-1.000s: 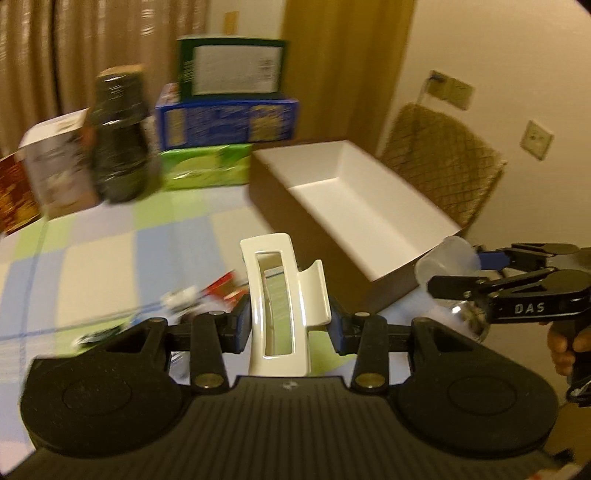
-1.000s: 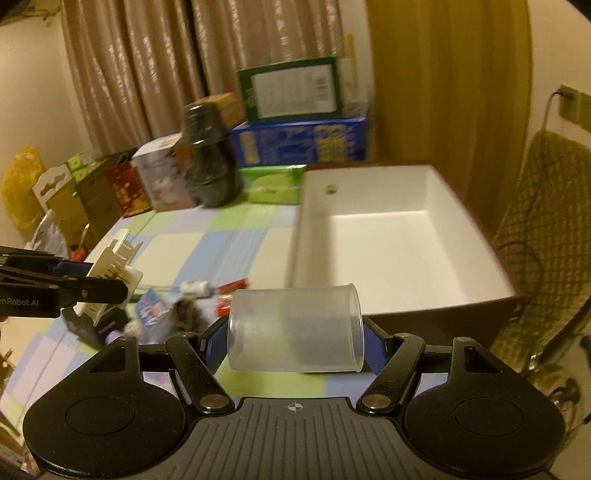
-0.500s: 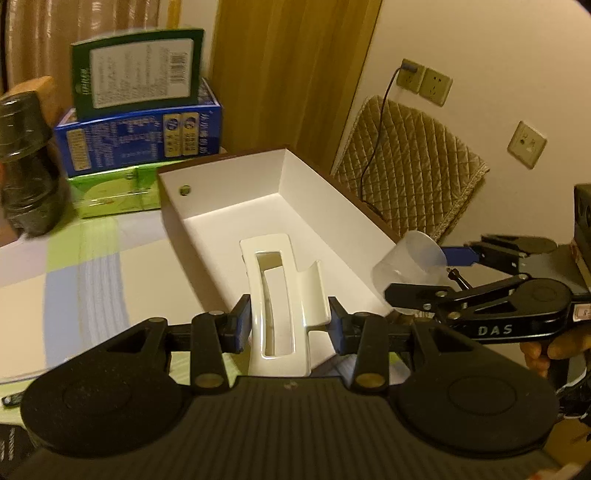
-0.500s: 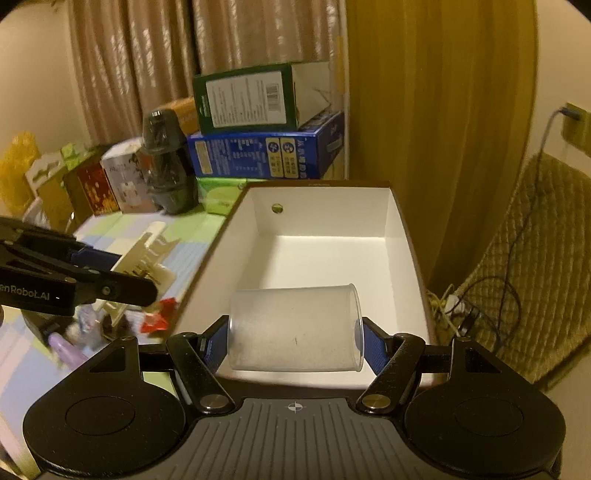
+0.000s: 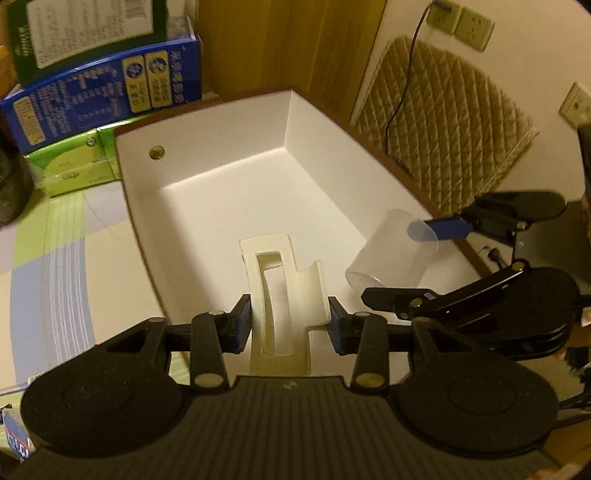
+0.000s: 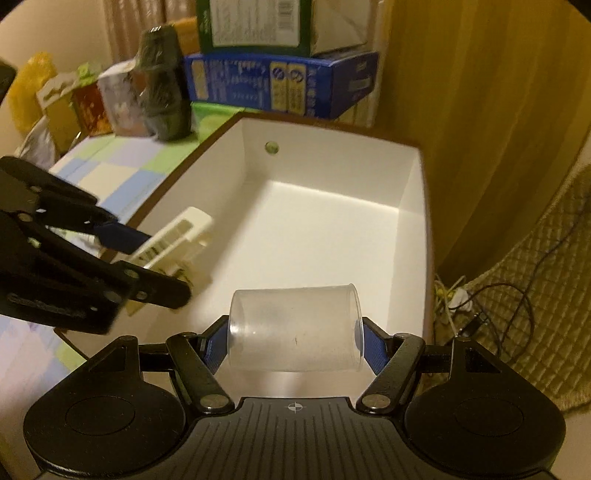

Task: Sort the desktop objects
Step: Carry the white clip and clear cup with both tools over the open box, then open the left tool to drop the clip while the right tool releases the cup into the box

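Home room, curtains [image 6: 118, 37], wall sockets [image 5: 476, 24] (cord plugged in), checked tablecloth [image 5: 55, 277]

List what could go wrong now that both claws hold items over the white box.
1. The clear cup lies sideways in the right claw; once released it may roll or bounce across the bare floor of the white box.
2. The left claw with the cream hair clip hangs close beside the right one, so they might bump.
3. The clip sits near the box's left wall and could catch its rim.
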{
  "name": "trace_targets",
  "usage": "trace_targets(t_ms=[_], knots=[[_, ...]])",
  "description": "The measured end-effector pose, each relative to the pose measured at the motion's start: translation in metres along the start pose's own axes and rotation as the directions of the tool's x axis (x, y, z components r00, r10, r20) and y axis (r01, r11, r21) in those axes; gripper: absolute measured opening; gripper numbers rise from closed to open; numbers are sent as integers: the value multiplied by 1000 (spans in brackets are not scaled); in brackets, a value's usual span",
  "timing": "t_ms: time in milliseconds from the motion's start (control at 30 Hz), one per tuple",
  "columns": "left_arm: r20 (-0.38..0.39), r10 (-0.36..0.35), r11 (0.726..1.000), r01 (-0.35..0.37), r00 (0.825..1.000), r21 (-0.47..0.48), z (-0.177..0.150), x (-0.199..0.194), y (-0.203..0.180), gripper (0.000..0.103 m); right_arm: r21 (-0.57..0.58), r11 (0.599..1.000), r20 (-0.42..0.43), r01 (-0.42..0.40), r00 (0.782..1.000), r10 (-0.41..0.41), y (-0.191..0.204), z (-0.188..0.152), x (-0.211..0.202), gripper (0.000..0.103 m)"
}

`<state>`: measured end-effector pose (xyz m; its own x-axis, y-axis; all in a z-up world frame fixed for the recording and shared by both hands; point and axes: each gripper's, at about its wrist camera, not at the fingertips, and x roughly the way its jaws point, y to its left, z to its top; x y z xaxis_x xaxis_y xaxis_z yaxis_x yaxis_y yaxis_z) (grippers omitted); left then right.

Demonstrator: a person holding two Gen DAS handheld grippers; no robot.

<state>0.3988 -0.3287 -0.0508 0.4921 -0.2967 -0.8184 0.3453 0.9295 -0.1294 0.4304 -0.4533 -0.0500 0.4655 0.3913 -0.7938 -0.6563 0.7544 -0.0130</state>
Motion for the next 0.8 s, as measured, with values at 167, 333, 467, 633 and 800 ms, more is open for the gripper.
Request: trace_targets(t_ms=[167,333,467,633,800], knots=[[-44,25,1000,-24,999,19,5,23,-3,37,-68,998,-52,-16,999,13,-3,5,13,69],[-81,55,998,-52,995,33,9,43,-2,37,-110,993,-80,-36,996,27,-6,7,25,69],[-115,78,996,-74,990,43,9,56,-2,37,-133,990,-106,-55,993,41,-8,9,34,69],[-153,113,992,-102,982,79,8,69,-4,37,-157,986,-144,-59,989,36,-11,8,46,69],[-166,109,992,-96,980,84,7,75,-3,37,-192,979,-154,-61,988,31,-12,10,49,69]])
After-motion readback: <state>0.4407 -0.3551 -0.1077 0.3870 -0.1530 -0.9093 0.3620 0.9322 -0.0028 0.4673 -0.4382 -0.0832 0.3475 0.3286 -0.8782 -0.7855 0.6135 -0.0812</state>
